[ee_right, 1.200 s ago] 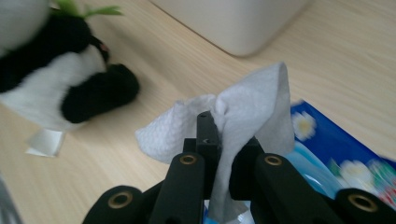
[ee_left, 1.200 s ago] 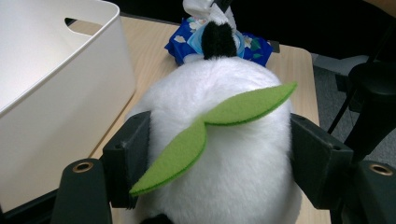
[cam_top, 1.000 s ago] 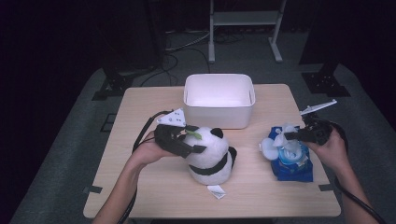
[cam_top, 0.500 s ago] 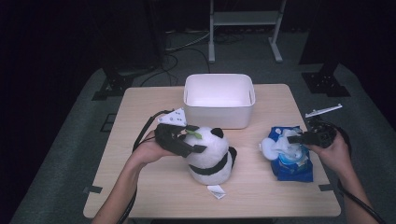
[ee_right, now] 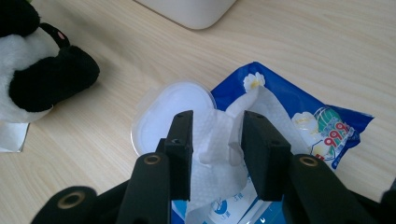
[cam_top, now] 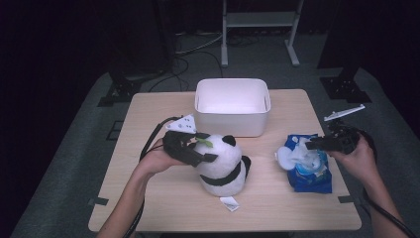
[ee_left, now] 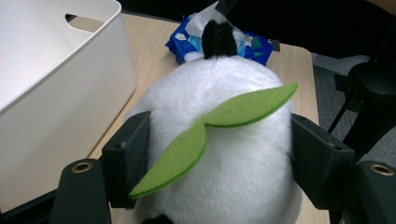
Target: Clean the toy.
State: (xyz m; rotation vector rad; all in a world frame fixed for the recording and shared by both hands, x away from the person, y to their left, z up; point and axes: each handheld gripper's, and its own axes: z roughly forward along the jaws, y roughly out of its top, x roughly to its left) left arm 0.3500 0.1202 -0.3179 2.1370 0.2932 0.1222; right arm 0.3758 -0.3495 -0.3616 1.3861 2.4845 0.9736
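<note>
A light wooden rectangular desk [cam_top: 148, 198] carries everything here, and its largest load is one white plastic rectangular bin [cam_top: 232, 106] with cut-out handles, standing at the far middle with nothing visible inside it. In front of the bin sits one black-and-white plush panda toy [cam_top: 221, 164] with a green felt leaf [ee_left: 212, 130] on its head and a white tag lying by its base. To the panda's right lies one blue soft pack of wet wipes [cam_top: 309, 166], its round clear plastic lid [ee_right: 161, 114] flipped open toward the panda, and a single white wipe [ee_right: 219, 140] standing up out of the opening. The left hand-held gripper [cam_top: 190, 148] has its jaws spread wide around the panda's white head, one on each side, pressing into the fur. The right hand-held gripper [cam_top: 317, 145] is above the pack, its jaws nearly together and pinching the raised wipe between them.
</note>
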